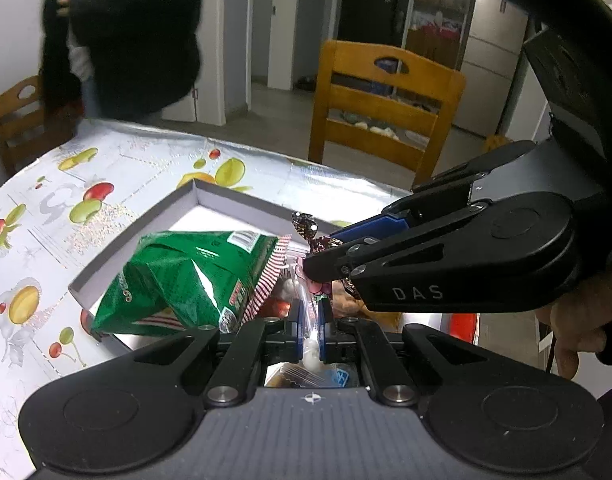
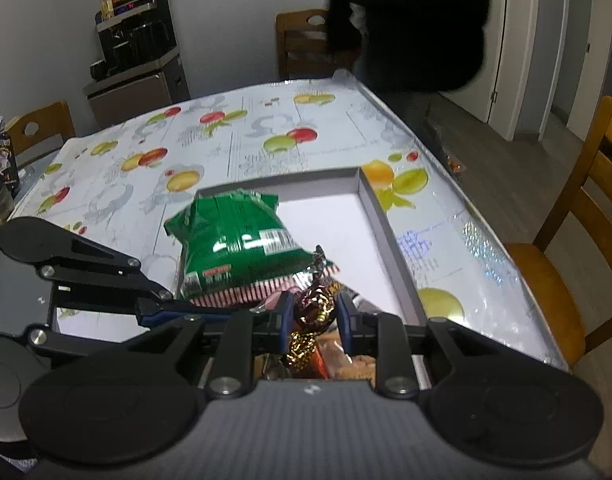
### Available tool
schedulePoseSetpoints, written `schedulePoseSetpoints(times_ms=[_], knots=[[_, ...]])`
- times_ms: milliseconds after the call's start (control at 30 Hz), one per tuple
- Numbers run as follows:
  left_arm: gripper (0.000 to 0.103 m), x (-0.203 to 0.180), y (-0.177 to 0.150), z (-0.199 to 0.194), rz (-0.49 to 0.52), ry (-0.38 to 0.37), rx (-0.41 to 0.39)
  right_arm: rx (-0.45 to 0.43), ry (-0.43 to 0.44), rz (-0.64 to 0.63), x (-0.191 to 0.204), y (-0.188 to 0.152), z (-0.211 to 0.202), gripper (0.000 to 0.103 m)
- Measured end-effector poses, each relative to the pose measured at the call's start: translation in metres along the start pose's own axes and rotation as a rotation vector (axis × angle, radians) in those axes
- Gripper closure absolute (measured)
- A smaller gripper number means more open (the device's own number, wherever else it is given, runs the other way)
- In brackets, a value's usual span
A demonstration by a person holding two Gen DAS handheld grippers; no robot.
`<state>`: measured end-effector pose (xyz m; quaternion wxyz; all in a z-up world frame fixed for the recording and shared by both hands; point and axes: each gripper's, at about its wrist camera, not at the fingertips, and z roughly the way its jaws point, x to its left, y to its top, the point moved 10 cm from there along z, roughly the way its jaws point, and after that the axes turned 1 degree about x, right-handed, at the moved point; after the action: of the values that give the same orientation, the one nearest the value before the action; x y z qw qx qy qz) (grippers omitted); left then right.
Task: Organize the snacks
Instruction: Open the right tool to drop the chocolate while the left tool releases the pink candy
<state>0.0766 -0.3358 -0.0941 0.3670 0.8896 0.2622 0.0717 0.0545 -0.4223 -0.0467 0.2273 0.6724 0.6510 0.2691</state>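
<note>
Right gripper (image 2: 315, 316) clamps a shiny brown candy (image 2: 314, 307) at lower centre; left gripper (image 1: 309, 334) pinches a clear wrapper (image 1: 309, 312). Green bag (image 2: 236, 240) lies mid-frame in the grey box (image 2: 385, 220).

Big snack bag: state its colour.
Green, red-and-white striped edge; clearest in the right wrist view.

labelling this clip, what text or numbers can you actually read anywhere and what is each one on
"DAS": on the side of the right gripper.
Green snack bag: white label and red patch, too blurred to read.
Tablecloth: large grey figures, not clear enough to read.
Dark box with red print: unreadable.
</note>
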Motion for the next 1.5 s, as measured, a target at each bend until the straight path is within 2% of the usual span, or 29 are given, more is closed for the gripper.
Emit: schedulePoseSetpoints(times_ms=[367,700,833,900,967,1000,1033,1167,1300,1367,1500], knots=[[0.093,0.002,-0.011,0.012,0.01,0.004,0.069,0.062,-0.004,-0.008,0.0,-0.012,0.015,0.081],[0.091,0.004,-0.008,0.01,0.002,0.015,0.071,0.086,0.002,-0.028,0.002,-0.011,0.023,0.081],[0.086,0.004,-0.008,0.006,-0.002,0.024,0.065,0.087,0.006,-0.03,0.002,-0.009,0.025,0.081],[0.08,0.003,-0.007,0.005,-0.002,0.027,0.061,0.088,0.006,-0.027,0.001,-0.009,0.024,0.08],[0.067,0.003,-0.007,0.003,-0.005,0.025,0.054,0.086,0.007,-0.024,0.001,-0.008,0.024,0.079],[0.066,0.003,-0.007,0.002,-0.004,0.026,0.053,0.085,0.005,-0.023,0.0,-0.008,0.024,0.079],[0.066,0.002,-0.007,0.001,-0.003,0.025,0.053,0.086,0.003,-0.023,0.0,-0.007,0.025,0.076],[0.064,0.004,-0.007,-0.001,-0.008,0.029,0.048,0.073,0.0,-0.009,-0.002,-0.004,0.023,0.055],[0.062,0.004,-0.007,-0.002,-0.015,0.027,0.045,0.038,-0.012,0.005,-0.007,0.004,0.02,0.054],[0.055,0.004,-0.007,-0.004,-0.02,0.025,0.039,0.029,-0.016,0.013,-0.01,0.007,0.019,0.054],[0.048,0.009,-0.006,-0.007,-0.03,0.048,0.028,0.014,-0.01,0.022,-0.011,0.012,0.018,0.05]])
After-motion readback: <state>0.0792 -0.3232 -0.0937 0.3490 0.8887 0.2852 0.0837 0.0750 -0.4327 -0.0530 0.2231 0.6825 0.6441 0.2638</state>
